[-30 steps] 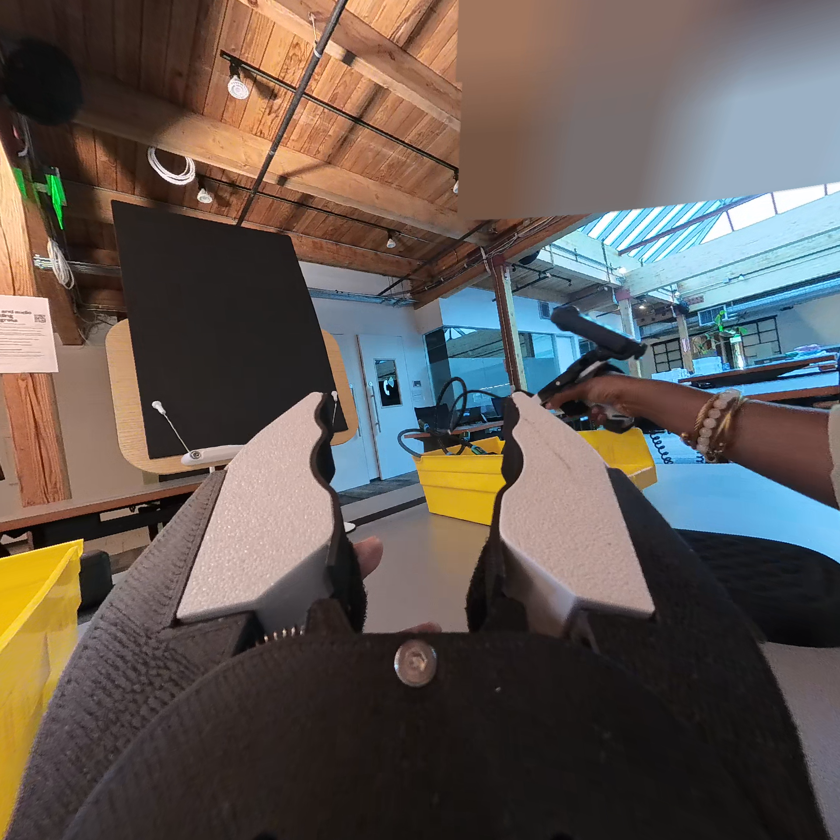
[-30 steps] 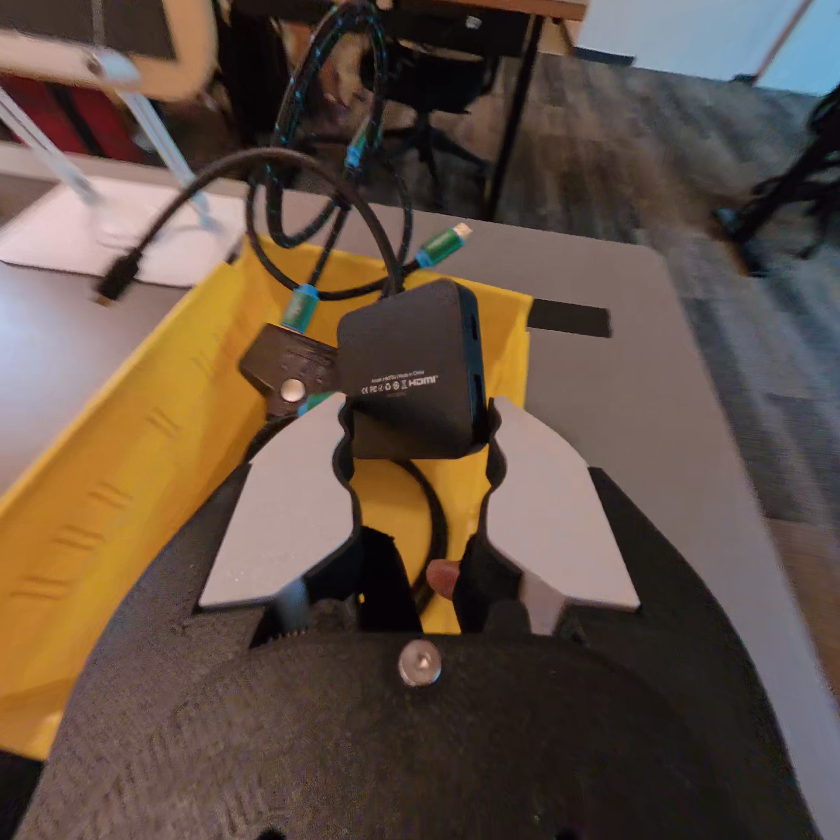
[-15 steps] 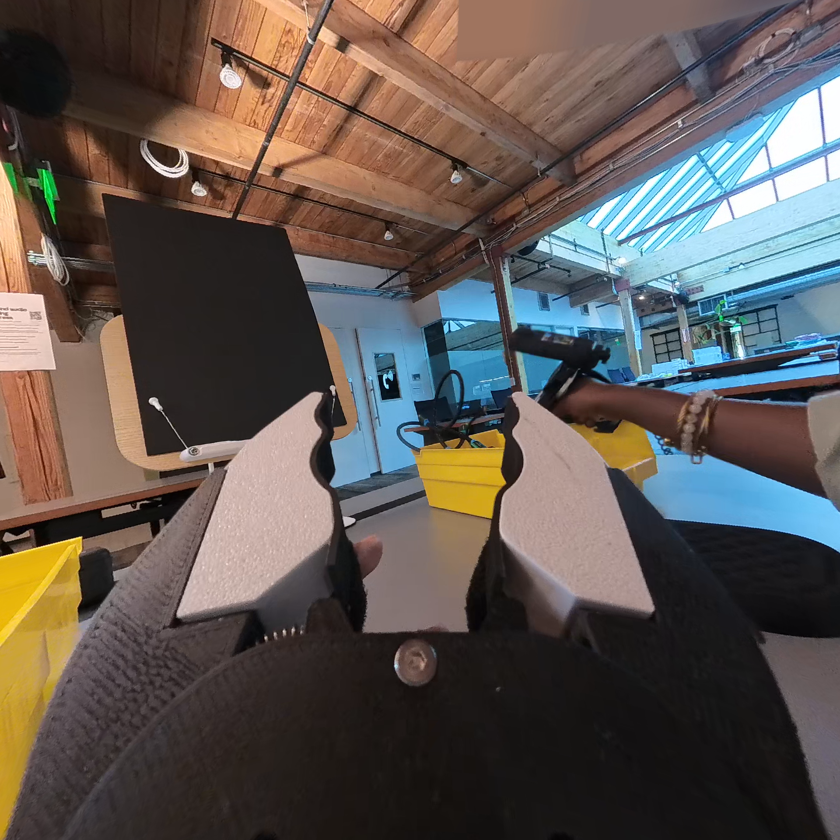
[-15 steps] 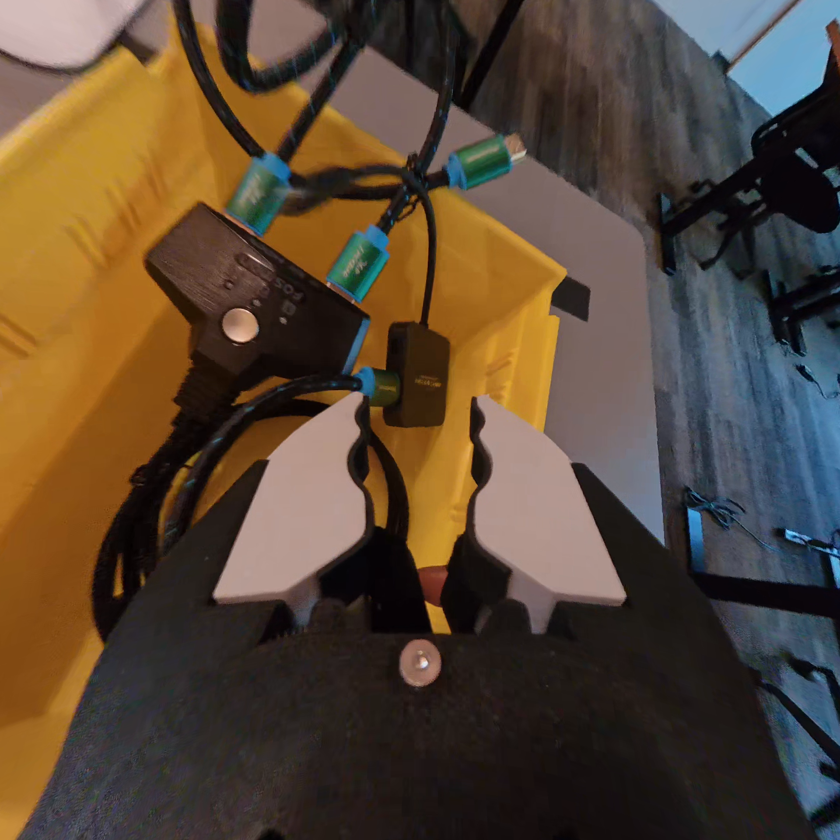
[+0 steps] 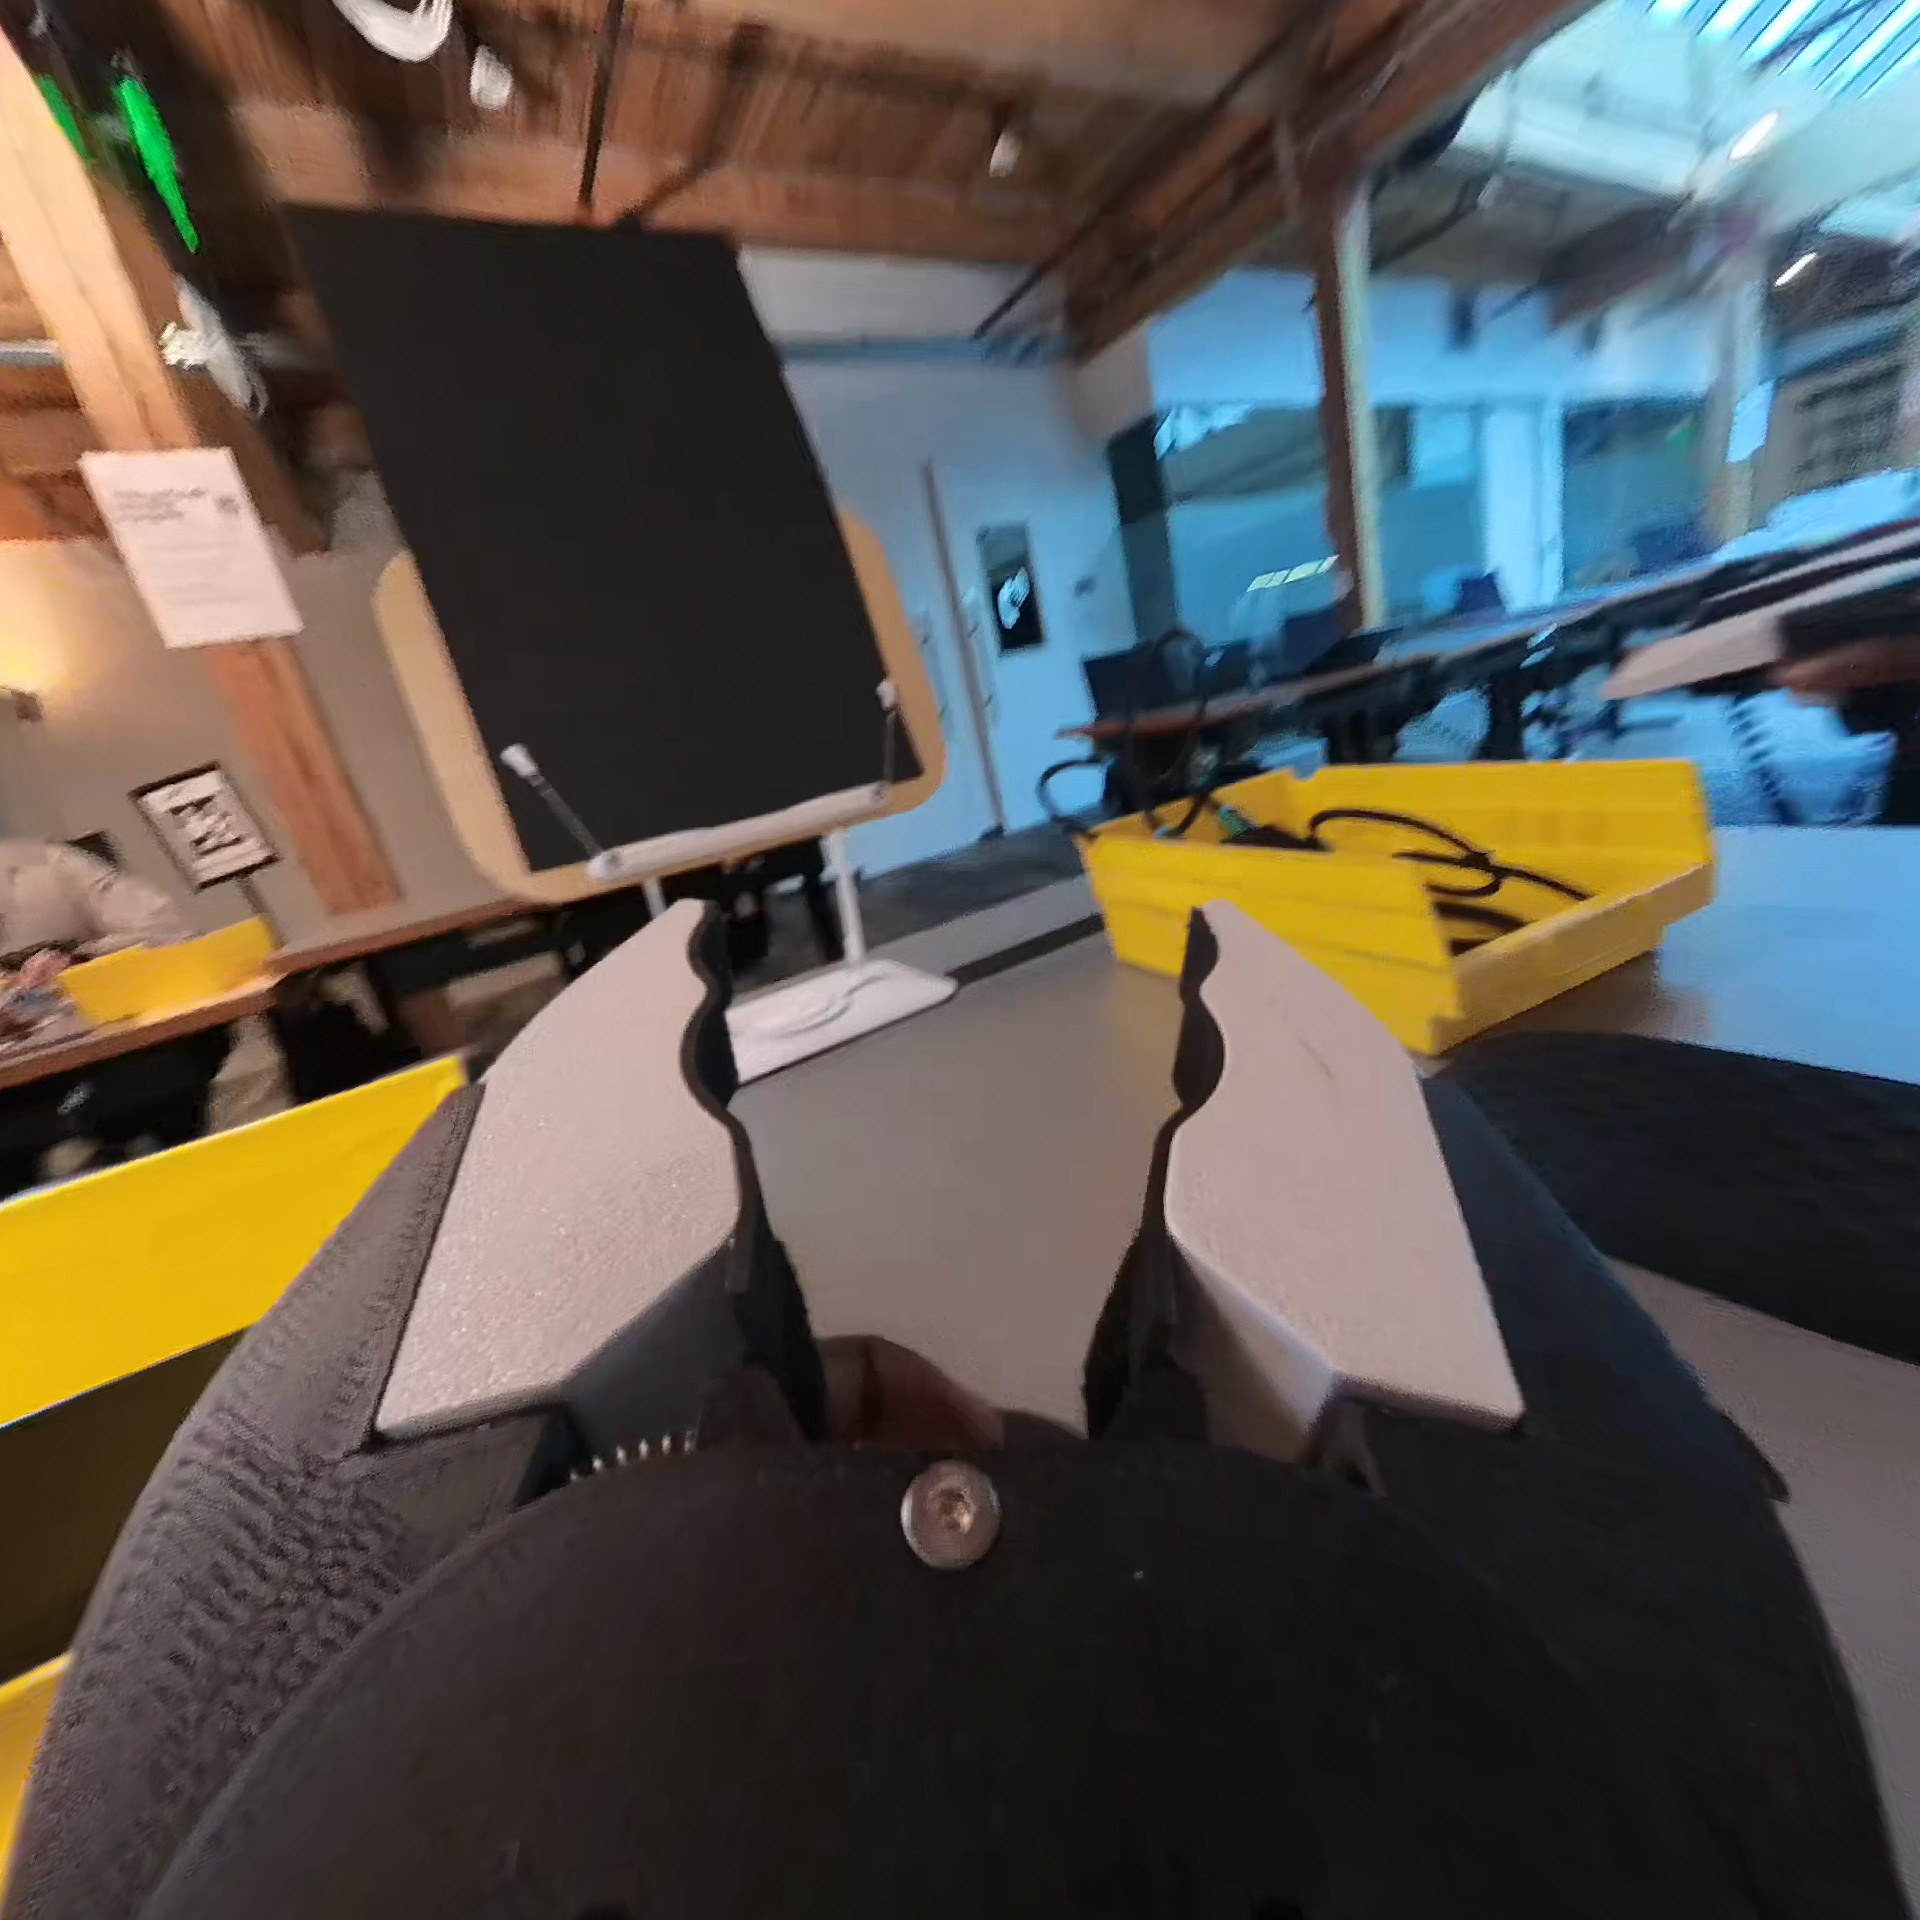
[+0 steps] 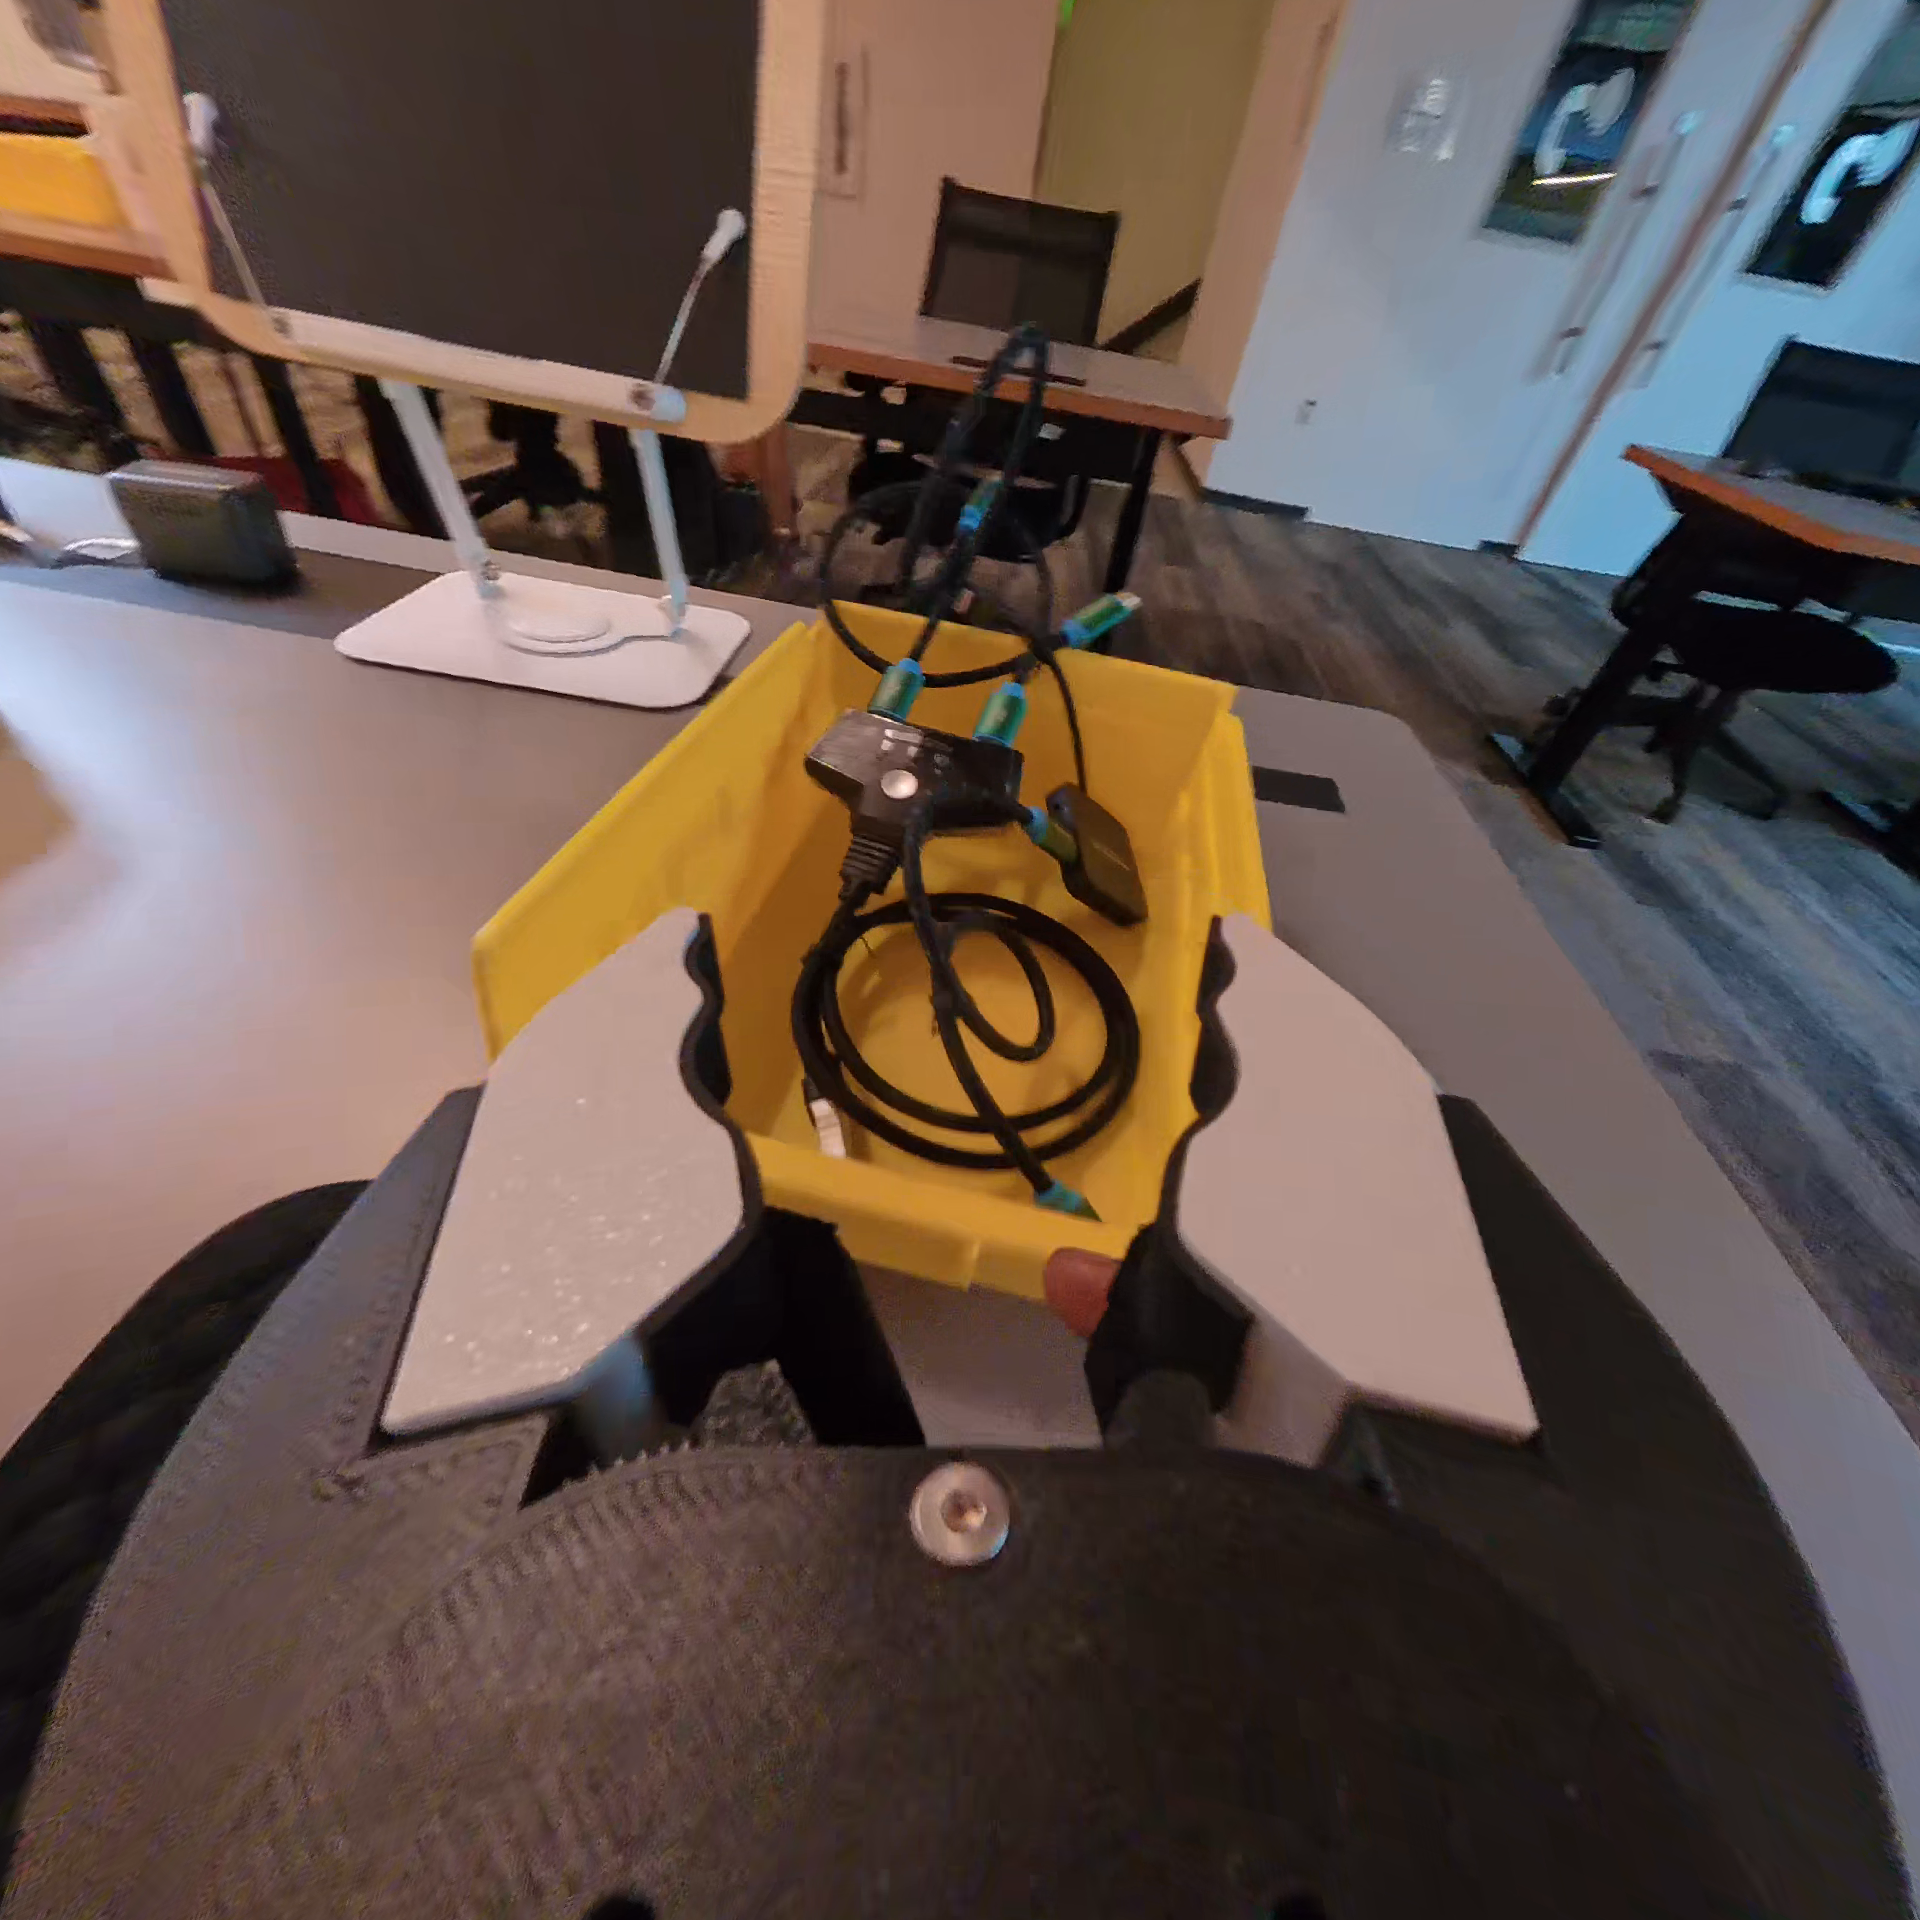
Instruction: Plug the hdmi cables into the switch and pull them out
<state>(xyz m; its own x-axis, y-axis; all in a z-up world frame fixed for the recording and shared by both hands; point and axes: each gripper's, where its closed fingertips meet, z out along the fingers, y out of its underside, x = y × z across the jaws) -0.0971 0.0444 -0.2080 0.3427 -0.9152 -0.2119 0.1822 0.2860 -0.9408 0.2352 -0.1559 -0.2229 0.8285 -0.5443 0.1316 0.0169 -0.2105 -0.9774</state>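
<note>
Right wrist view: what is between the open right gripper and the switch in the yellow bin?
In the right wrist view, a coiled black cable lies in the yellow bin between the right gripper and the switch.

Both grippers are empty with fingers spread wide: the left hand-held gripper (image 5: 951,1023) points level and forward, the right hand-held gripper (image 6: 956,1023) tilts slightly downward.

- We see the black switch (image 6: 914,771) lying near the far end of a yellow bin (image 6: 613,862), button side up.
- Braided black hdmi cables (image 6: 961,1029) lie coiled in front of it; two green-collared plugs (image 6: 896,688) sit in its far edge.
</note>
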